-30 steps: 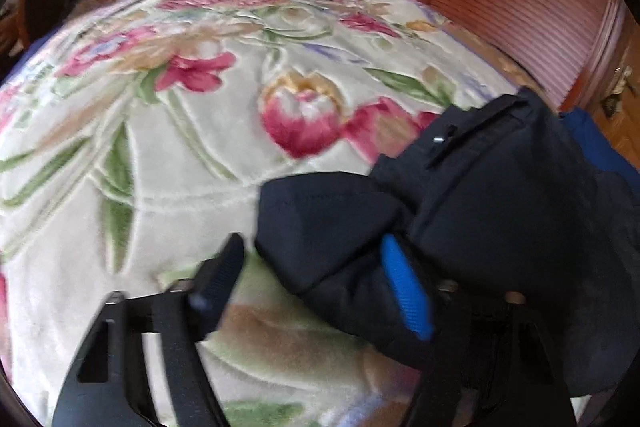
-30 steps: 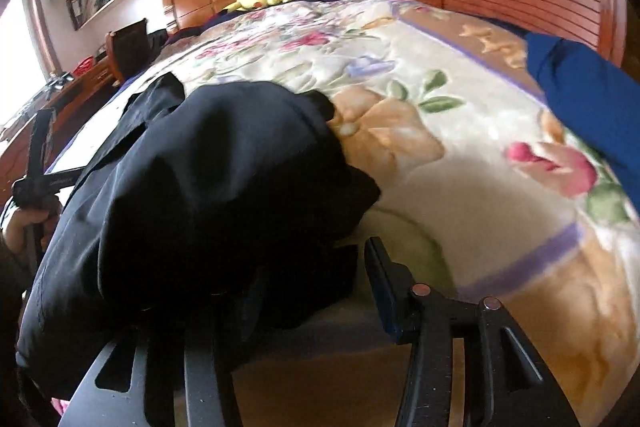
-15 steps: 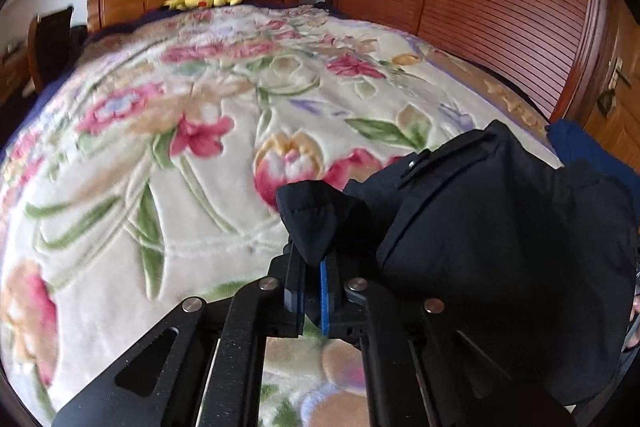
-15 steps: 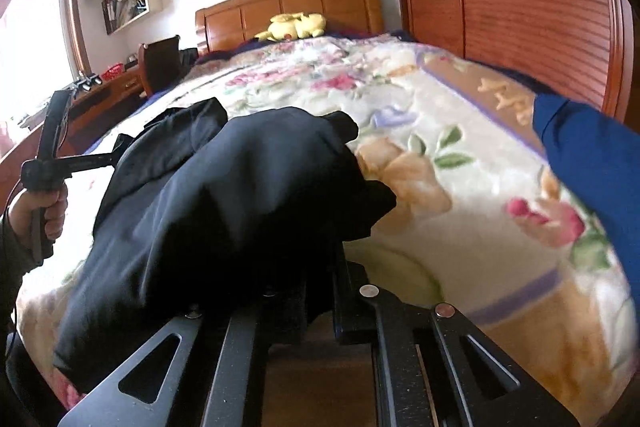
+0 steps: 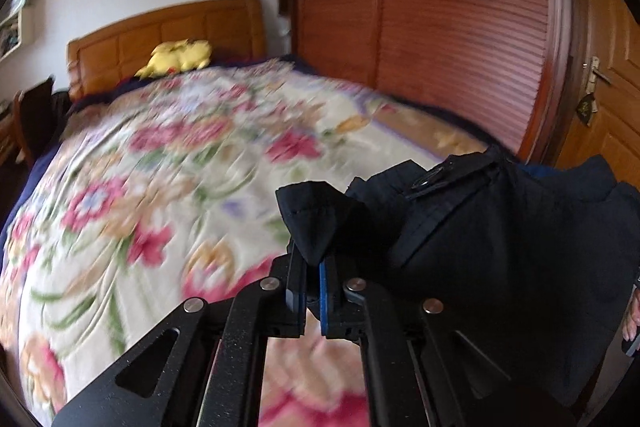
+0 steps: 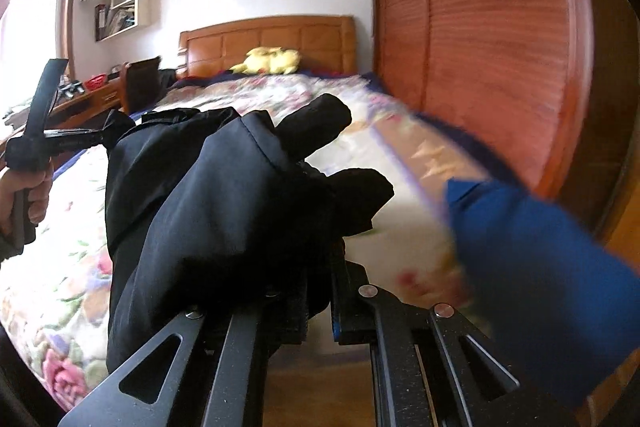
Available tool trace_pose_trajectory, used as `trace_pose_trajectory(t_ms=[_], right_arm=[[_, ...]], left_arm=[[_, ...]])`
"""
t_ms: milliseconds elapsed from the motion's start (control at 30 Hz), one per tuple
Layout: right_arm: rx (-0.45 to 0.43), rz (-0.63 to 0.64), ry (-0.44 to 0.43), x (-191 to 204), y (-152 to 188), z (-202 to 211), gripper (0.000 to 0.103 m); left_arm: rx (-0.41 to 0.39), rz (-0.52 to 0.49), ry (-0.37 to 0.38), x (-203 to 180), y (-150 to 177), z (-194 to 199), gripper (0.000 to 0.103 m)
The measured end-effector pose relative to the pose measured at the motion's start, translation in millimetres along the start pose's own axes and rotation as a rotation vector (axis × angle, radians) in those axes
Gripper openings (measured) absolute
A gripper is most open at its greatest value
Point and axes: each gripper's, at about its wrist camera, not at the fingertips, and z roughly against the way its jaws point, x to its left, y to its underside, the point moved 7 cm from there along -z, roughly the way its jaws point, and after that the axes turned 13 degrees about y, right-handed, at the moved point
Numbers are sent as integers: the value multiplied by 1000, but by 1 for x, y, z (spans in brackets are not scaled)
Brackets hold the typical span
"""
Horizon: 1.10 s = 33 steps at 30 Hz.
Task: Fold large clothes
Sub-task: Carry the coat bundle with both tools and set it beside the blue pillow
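Note:
A large black garment (image 5: 500, 235) hangs lifted above the floral bedspread (image 5: 160, 187). My left gripper (image 5: 313, 267) is shut on a pinched corner of it, the fabric poking up between the pads. In the right wrist view the same black garment (image 6: 224, 211) drapes over my right gripper (image 6: 320, 267), which is shut on another bunched edge; its left finger is hidden under cloth. The left gripper (image 6: 102, 135) shows there at the far left, held by a hand (image 6: 24, 195), pinching the garment's other end.
A blue garment (image 6: 540, 267) lies on the bed's right edge. A yellow plush toy (image 5: 176, 59) rests by the wooden headboard (image 5: 168, 35). Slatted wardrobe doors (image 5: 440, 27) run along the right; a desk and dark chair (image 6: 140, 83) stand left.
Both grippers went from open around the garment's edges to shut on them, then rose, lifting the black garment off the bedspread.

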Motion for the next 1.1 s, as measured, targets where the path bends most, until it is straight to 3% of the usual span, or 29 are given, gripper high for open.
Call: trace_pose_trajectory(t_ms=[200,333,533,633,767,833,933,1000,1033,1100], right_arm=[[-45,-4,150,-96,-23,32,8],[-44,-40,247,-164,-21,49,8],[8,-129,374,-253,25,65,8],[51,-163,404,-275,54,67,8],[116,-172,436,-277,84,61,8],[134,-168,465,-274,91,56,10],[137,-192,490,-271,89,55,13],[133,-229,501,-263,78,46,23],[126,-237,506,-262,76,49,30],[107,-241,510,-253,74,57,37]], left_arm=[[-57,-79,85,-93,-72,-39,4],[-84,-109,165,-161,-113,-77,4],[-54,-182,290,-264,-134,-150,5],[-46,-228,286,-298,-128,-175,5],[22,-223,286,-309,-109,-203,7],[69,-239,251,-305,-96,-210,10],[80,-249,246,-296,-82,-206,23],[76,-258,260,-294,-77,-195,34],[75,-264,275,-294,-74,-188,43],[73,-264,316,-290,-67,-165,51]])
